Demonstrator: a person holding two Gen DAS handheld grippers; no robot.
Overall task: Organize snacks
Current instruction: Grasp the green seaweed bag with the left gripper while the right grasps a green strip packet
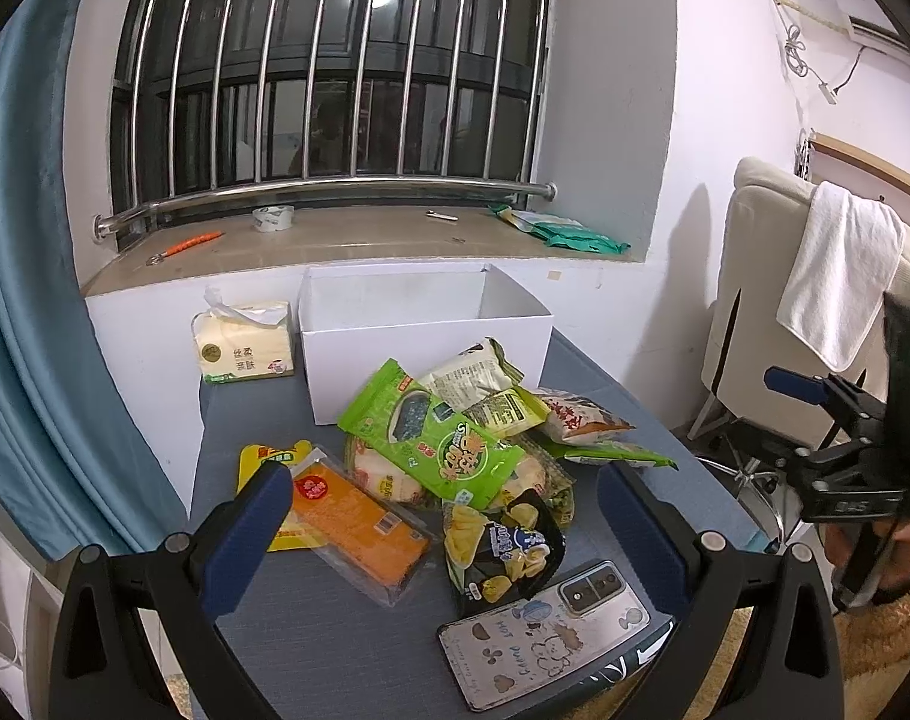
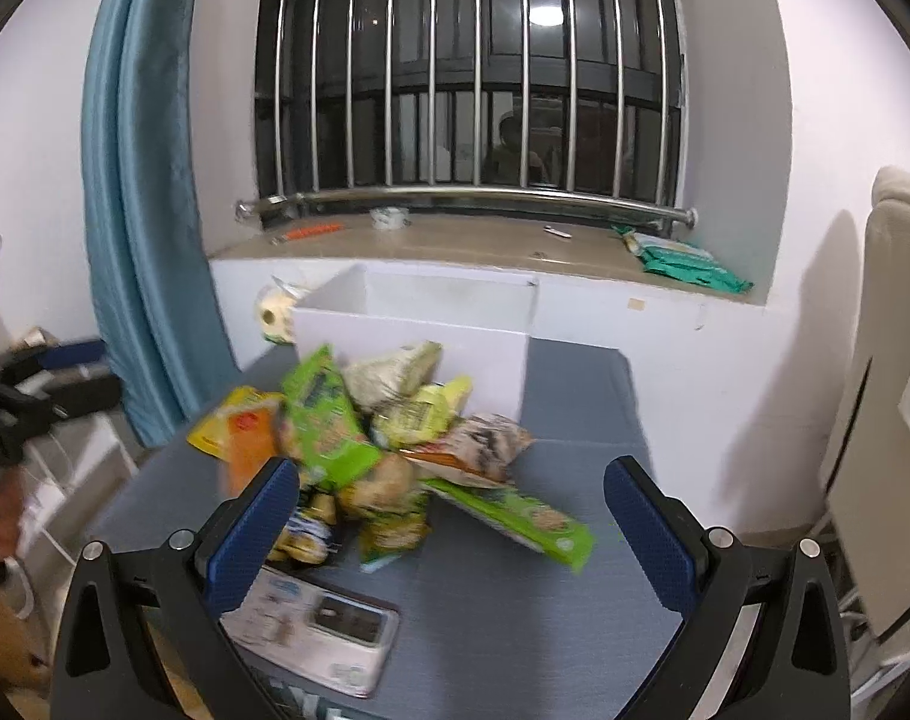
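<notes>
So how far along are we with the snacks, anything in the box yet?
Nothing looks done: what shows of the white box interior is bare, and the snack packets lie piled on the table in front of it. Nothing is in hand: the left claw and right claw are both open. All the sorting remains.

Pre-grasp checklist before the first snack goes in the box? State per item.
1. Left gripper open, holding nothing: ok.
2. Right gripper open, holding nothing: ok.
3. White box upright, top open, inside looks bare: ok.
4. Snacks separated for a clean pick: not ok; the green seaweed packet lies across other bags in a pile.
5. Phone clear of the work area: not ok; it lies right by the black chip bag.
6. Right wrist view sharp: not ok, motion blur.
</notes>
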